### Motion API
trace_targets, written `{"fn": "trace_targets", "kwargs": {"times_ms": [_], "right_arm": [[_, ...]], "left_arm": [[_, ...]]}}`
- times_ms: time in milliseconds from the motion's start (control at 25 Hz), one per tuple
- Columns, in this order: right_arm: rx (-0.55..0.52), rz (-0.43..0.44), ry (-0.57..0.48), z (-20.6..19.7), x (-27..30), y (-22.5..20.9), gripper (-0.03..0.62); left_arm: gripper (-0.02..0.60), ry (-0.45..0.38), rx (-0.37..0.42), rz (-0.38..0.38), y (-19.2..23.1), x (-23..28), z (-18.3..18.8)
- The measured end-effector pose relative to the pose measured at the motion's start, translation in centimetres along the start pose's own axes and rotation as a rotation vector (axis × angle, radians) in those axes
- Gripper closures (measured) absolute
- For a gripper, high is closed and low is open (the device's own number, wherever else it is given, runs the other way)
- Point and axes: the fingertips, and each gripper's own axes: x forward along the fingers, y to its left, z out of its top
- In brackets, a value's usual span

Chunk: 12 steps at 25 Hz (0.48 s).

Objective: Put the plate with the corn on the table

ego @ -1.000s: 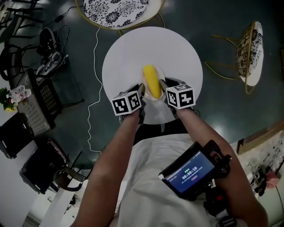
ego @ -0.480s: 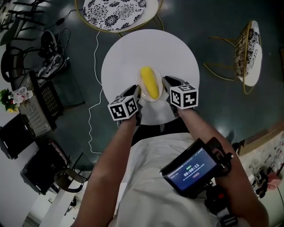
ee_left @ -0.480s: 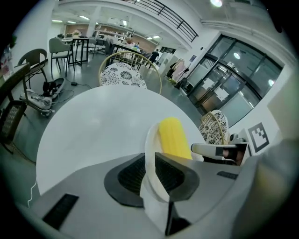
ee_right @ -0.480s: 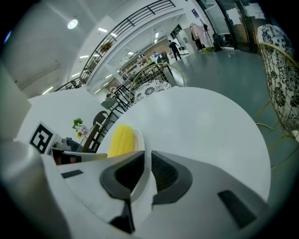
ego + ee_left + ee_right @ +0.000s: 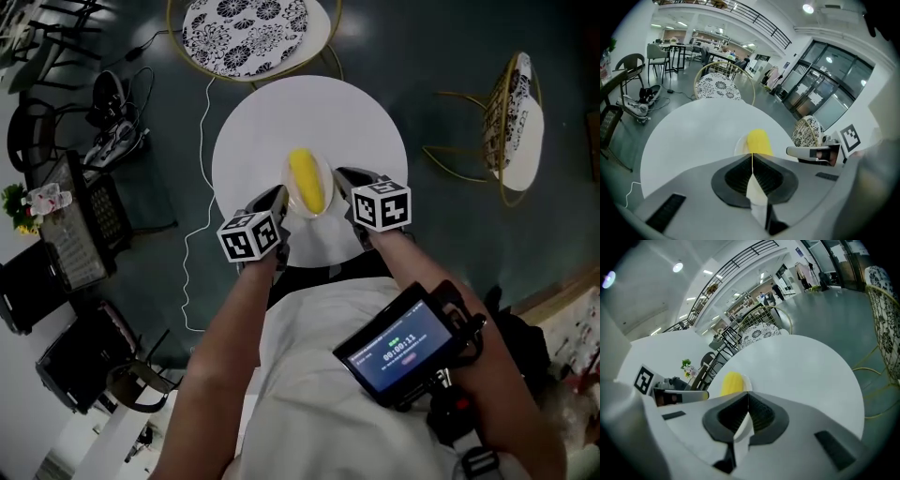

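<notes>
1. Corn (image 5: 307, 180), a single yellow cob, lies lengthwise on a small pale plate (image 5: 740, 146) over the near part of a round white surface (image 5: 347, 112).
2. My left gripper (image 5: 279, 199) is at the plate's left rim. In the left gripper view its fingers are pressed together on the thin white edge, pinching it, and the cob sits just beyond them.
3. My right gripper (image 5: 341, 180) is at the opposite rim. In the right gripper view its fingers are likewise clamped on the plate's edge, with the cob just ahead and to the left.
4. Both arms reach forward from the bottom of the head view, with the plate between the two grippers.
5. I cannot tell whether the plate rests on the surface or is held just above it.
6. A patterned chair (image 5: 246, 33) stands beyond the surface and a second chair (image 5: 511, 122) stands to the right. A white cable (image 5: 192, 216) trails over the dark floor on the left.
7. A screen device (image 5: 401, 352) is strapped to my right forearm.
</notes>
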Motion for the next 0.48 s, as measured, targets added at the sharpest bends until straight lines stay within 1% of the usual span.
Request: {"fn": "trace_targets", "kwargs": {"times_ms": [40,200,360,480], "right_arm": [[-0.011,0.008,-0.003,0.2,-0.2,0.4,0.588],[-0.033,0.04,-0.019,0.8,-0.5,1.8,0.588],[-0.052,0.065,-0.035,1.2,-0.6,2.3,0.588],[-0.076,0.079,-0.05,1.1,-1.9,4.0,0.588]], "left_arm": [[0.574,-0.01,0.006,-0.009,-0.2,-0.4,0.2],[0.575,-0.03,0.027,-0.047,-0.5,-1.8,0.5],[0.575,-0.037,0.064,-0.075,-1.0,-2.1,0.1],[0.575,-0.054,0.08,-0.106,-1.7,-3.8,-0.2]]}}
